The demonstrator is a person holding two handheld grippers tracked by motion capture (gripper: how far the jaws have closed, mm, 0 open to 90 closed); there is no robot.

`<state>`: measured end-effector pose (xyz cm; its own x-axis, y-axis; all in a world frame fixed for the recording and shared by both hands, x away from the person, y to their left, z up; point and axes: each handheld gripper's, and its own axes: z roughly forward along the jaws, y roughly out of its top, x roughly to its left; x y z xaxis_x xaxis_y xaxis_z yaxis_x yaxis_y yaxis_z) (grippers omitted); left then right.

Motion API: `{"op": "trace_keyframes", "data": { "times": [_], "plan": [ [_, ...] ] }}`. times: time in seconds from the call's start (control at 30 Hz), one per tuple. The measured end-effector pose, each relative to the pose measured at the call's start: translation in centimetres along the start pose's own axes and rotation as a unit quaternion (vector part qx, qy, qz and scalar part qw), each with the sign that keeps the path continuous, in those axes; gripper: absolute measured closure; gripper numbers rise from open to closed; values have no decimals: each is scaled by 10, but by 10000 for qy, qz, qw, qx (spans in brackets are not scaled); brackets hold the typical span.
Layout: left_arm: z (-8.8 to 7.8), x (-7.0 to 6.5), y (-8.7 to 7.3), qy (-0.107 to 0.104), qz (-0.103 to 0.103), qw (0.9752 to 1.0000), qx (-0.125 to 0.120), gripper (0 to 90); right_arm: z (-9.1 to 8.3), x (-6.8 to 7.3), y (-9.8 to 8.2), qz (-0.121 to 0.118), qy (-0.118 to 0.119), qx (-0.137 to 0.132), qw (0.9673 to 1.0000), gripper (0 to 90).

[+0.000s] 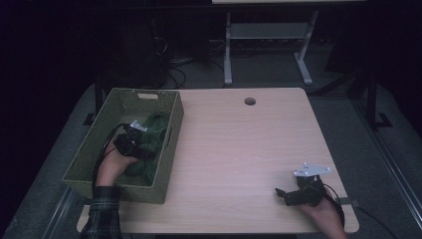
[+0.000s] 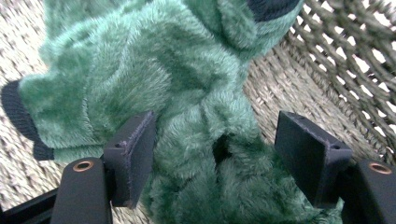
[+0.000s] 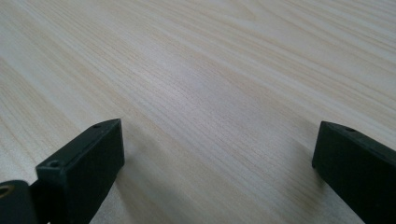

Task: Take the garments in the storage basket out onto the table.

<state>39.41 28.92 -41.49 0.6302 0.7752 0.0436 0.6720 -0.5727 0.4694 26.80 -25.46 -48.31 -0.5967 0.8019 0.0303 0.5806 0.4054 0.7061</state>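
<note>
A person works at a pale wooden surface (image 1: 239,149) with a claw in each hand. At its left edge stands a woven olive-green basket (image 1: 110,115), and a fluffy green garment with dark knit cuffs (image 2: 187,93) lies bunched on the basket floor.

The left claw (image 1: 133,141) is down inside the basket, directly over the garment. Its jaws stand wide, with a thick fold of the fleece between them; one pad (image 2: 133,154) brushes the pile, while the other stands apart (so nothing is gripped). That spread suits soft, bulky cloth, whether for taking a generous bite or for letting go.

The right claw (image 1: 288,195) rests low over the bare wood near the front right corner, jaws wide and empty, well apart from the basket, probably parked clear of the work.
</note>
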Motion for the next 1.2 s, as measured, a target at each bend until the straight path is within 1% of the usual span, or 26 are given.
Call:
{"op": "trace_keyframes", "data": {
  "times": [0.03, 0.1, 0.13, 0.17, 0.2, 0.33, 0.37, 0.4, 0.5, 0.63, 0.7, 0.73, 0.77, 0.83, 1.07, 1.1, 1.13, 1.17, 1.2],
  "plan": [
    [1, 0, 0, -21, -57, 10000, 41, 289, 0, 0, 0, 1, 0, 1, 10000, 20],
    [2, 0, -1, -16, -51, 10000, 77, 299, 0, 0, 0, -1, 0, -1, 10000, 19],
    [3, 0, -1, -42, -134, 9998, 103, 311, 0, 0, 0, 0, 0, 0, 10000, 20],
    [3, 0, -1, -42, -134, 9998, 103, 326, 0, 0, 0, 0, 0, 0, 10000, 20],
    [4, 0, -1, -69, -119, 9998, 165, 343, 0, 0, 0, 0, 0, 0, 10000, 20],
    [4, 0, -2, -73, -82, 9996, 255, 437, 0, 0, 0, -1, 0, 0, 10000, 20],
    [4, 0, -2, -60, -80, 9996, 281, 437, 0, 0, 0, -1, 0, 0, 10000, 20],
    [3, 0, -2, -43, -112, 9995, 309, 511, 0, 0, 0, 0, -1, 0, 10000, 20],
    [0, 0, -1, -94, -160, 9993, 325, 634, 0, 0, 0, -1, 0, -1, 10000, 20],
    [-2, 1, 0, -166, -293, 9987, 384, 722, 0, 0, 0, 0, 1, 0, 10000, 20],
    [-3, 1, 0, -174, -321, 9986, 374, 742, 0, 0, 0, 0, 0, 0, 10000, 20],
    [-5, 2, 0, -163, -374, 9986, 350, 748, 0, 0, 0, -1, 0, 0, 10000, 20],
    [-5, 2, 0, -163, -374, 9986, 350, 754, 0, 0, 0, -1, 0, 0, 10000, 20],
    [-9, 1, 1, -133, -370, 9989, 252, 761, 0, 0, 0, 0, 0, 0, 10000, 20],
    [-18, 3, 0, -148, -503, 9986, -84, 789, 0, 0, 0, 1, 0, 1, 10000, 20],
    [-18, 3, 0, -148, -503, 9986, -84, 792, 0, 0, 0, 1, 0, 1, 10000, 20],
    [-22, 3, 0, -158, -508, 9984, -200, 796, 0, 0, 0, 0, 0, 0, 10000, 20],
    [-22, 3, 0, -158, -508, 9984, -200, 798, 0, 0, 0, 0, 0, 0, 10000, 20],
    [-26, 3, 0, -156, -534, 9980, -309, 802, 0, 0, 0, -1, 0, -1, 10000, 20]
  ]
}}
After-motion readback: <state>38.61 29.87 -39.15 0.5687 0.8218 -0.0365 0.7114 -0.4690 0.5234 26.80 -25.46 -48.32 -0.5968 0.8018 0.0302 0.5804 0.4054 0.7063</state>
